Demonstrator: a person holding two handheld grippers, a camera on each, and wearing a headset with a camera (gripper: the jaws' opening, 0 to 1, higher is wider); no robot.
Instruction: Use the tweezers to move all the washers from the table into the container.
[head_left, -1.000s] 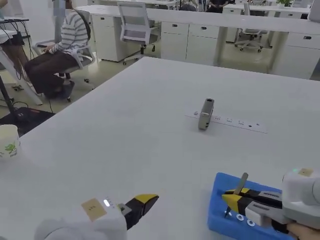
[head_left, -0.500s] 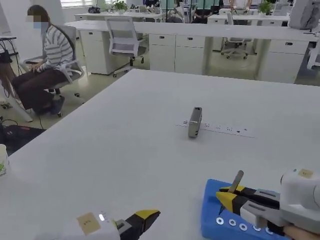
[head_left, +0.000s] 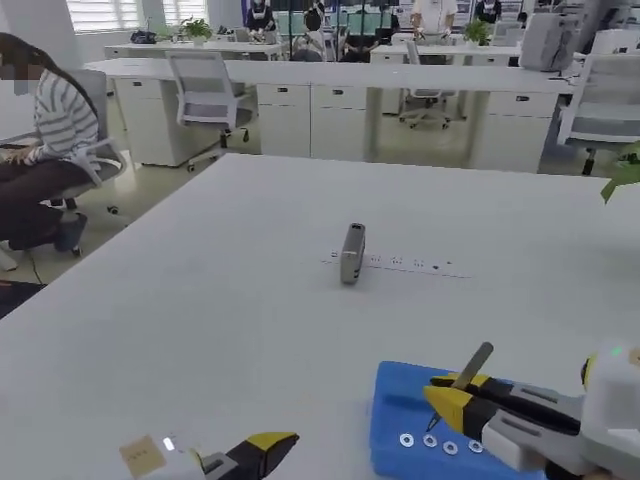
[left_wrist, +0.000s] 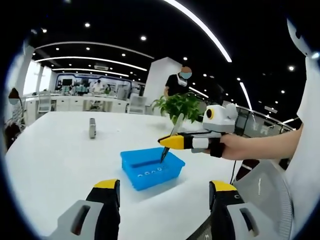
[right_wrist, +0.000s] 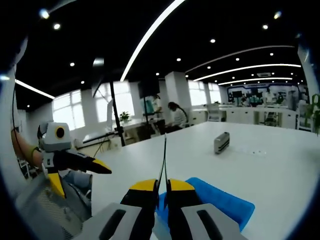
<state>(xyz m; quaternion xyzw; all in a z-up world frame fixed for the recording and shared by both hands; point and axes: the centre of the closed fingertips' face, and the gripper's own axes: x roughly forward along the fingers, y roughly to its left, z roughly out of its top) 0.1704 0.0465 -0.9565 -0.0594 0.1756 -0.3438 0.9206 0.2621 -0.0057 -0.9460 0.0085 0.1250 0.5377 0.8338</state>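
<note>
Right gripper (head_left: 437, 392) of mine is clamped on the tweezers (head_left: 474, 364), whose long axis tilts steeply, tips down into the blue container (head_left: 388, 410) by a row of washers (head_left: 428, 440). My left gripper (left_wrist: 164, 186) hovers, jaws apart. White table (head_left: 200, 300); office desks (head_left: 330, 75) and chairs (head_left: 205, 95) behind.

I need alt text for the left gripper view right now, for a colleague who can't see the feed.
The right tongs hold tweezers with the tips pointing down into a blue container on the white table; a row of washers lies inside it. The left tongs stand open at the bottom of the view, holding nothing.
</note>
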